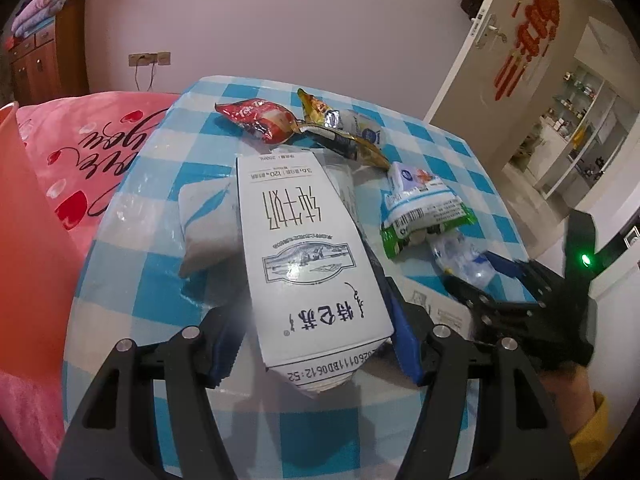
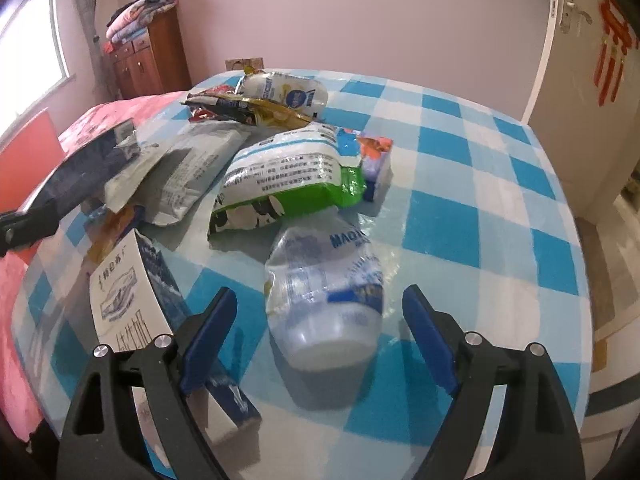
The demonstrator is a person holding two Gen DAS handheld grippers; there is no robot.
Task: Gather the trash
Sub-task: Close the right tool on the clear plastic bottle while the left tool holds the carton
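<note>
My left gripper [image 1: 316, 348] is shut on a white milk carton [image 1: 308, 256] and holds it tilted above the blue checked table [image 1: 160, 280]. My right gripper [image 2: 320, 336] is open, its blue pads on either side of a crushed clear plastic bottle [image 2: 324, 292] that lies on the table [image 2: 480, 200]. The right gripper also shows at the right of the left wrist view [image 1: 496, 280], next to the bottle [image 1: 464, 260]. The left gripper with the carton shows at the left of the right wrist view [image 2: 124, 148].
Snack wrappers lie across the table: a red one [image 1: 260, 118], a gold one [image 1: 344, 136], a white and green bag [image 2: 288, 184]. Another milk carton [image 2: 132, 292] lies by my right gripper. A pink bed [image 1: 80, 160] and an orange bin [image 1: 24, 240] stand to the left.
</note>
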